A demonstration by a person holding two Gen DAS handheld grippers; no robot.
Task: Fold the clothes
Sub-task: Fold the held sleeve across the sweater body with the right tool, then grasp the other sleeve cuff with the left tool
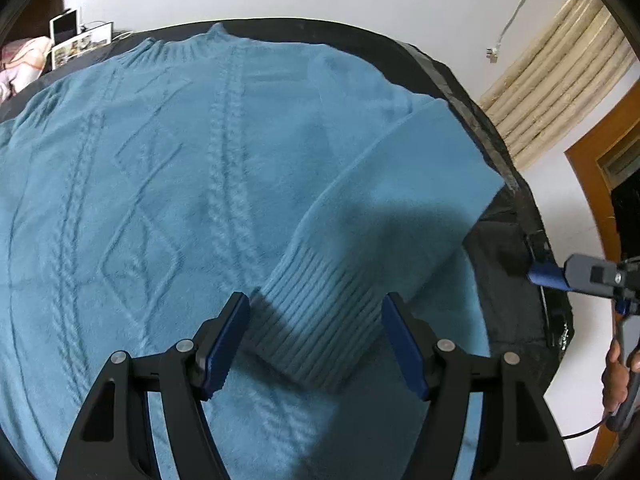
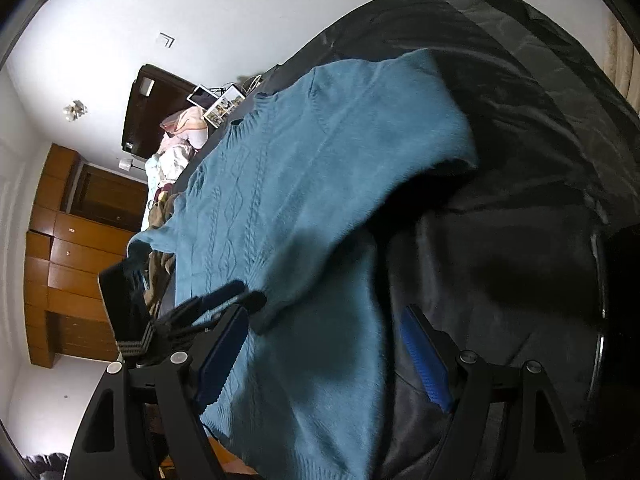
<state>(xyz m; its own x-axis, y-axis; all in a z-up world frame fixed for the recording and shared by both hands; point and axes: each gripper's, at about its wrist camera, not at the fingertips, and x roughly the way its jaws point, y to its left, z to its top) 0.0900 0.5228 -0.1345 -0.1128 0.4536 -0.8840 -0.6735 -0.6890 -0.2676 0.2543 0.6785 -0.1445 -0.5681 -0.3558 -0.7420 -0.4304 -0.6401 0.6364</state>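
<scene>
Black cloth [image 1: 496,264] covers the work surface, with a white wall behind it and brown wardrobes seen in the right wrist view. Between the spread jaws of the left gripper [image 1: 316,344] the ribbed cuff [image 1: 320,320] of a sleeve is framed, but the pads are not pressed on it and nothing is held. The right gripper [image 2: 324,356] is likewise stood wide and empty, its jaws straddling the sweater's side edge where blue knit meets black cloth.

Outward from the cuff, the sleeve [image 1: 400,184] is laid diagonally across the front of the blue cable-knit sweater [image 1: 140,168], which is spread flat on the surface with its collar toward the far edge. One sleeve fold is thus judged done. The opposite sleeve [image 2: 140,242] is seen hanging off the far side of the surface and is not yet folded in. The body itself is still at full length, so the cross folds are judged to remain. A heap of other clothes [image 2: 176,148] is visible beyond.
</scene>
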